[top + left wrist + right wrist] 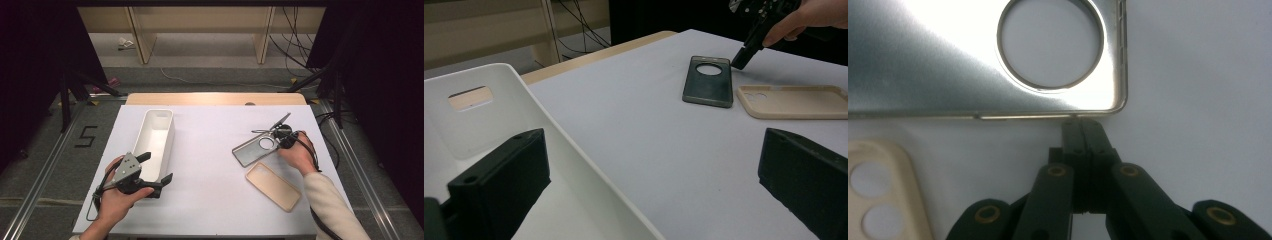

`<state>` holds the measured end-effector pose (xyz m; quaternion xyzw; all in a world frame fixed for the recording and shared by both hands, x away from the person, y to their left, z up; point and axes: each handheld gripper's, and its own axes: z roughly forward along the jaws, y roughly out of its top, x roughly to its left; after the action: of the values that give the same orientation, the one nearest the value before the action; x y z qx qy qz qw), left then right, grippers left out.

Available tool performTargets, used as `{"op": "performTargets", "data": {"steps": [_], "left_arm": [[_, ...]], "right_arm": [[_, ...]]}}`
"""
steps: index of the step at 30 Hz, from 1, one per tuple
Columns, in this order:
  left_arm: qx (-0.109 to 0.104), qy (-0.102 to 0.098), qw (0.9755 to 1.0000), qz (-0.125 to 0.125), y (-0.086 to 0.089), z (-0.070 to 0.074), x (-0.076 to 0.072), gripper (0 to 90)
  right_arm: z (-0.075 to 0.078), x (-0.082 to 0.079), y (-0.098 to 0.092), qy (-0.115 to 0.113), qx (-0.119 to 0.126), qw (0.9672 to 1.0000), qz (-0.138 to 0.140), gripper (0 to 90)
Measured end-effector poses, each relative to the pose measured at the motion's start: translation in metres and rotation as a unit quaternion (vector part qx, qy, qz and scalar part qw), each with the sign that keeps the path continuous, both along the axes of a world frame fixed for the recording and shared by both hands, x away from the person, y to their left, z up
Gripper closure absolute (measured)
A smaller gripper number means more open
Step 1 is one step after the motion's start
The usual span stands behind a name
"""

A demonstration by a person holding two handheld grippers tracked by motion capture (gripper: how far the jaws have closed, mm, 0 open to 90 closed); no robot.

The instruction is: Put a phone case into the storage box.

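Nearest the person, the left claw hovers at the near end of the white bin, its jaws spread wide and empty, one over the bin's inside and the other over the bare tabletop; it is well apart from the work. Farther out on the right side lies the beige phone case, flat, hollow side up, its camera holes toward the far end. Just beyond it, and near but not touching, lies the dark metallic phone case with its big round camera opening, flat on the tabletop, its long axis slanting from near-left to far-right in the high view. The right claw is the nearer one by far: its jaws are pressed together with nothing between them, and the joined tip sits at the case's long edge close to the corner by the round opening, touching it or just short of it, too close to tell. From the claw the case lies straight ahead, its long edge running crosswise to the jaws. My guess is that the closed tip is set to nudge or pry that edge, so the move turns on that corner contact.
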<state>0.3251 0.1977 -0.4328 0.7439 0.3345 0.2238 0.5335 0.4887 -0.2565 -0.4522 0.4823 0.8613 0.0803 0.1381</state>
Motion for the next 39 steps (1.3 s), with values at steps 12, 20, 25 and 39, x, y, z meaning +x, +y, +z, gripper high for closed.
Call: {"op": "performTargets", "data": {"steps": [12,20,25,39], "left_arm": [[-0.001,0.0,1.0,-0.001,0.0,0.0,0.0,0.0],[-0.002,0.001,1.0,-0.002,-0.001,0.0,-0.001,0.0],[0.0,0.001,1.0,-0.003,-0.001,0.0,-0.001,0.0],[0.0,0.001,1.0,-0.004,-0.001,0.0,-0.001,0.0]], "right_arm": [[-0.005,0.02,0.033,-0.045,0.005,0.9989,0.014,90.0],[-0.007,0.024,0.05,-0.053,0.01,0.9981,0.028,90.0],[-0.007,0.025,0.056,-0.062,0.016,0.9972,0.038,90.0],[-0.008,0.03,0.073,-0.07,0.027,0.9961,0.047,90.0]]}}
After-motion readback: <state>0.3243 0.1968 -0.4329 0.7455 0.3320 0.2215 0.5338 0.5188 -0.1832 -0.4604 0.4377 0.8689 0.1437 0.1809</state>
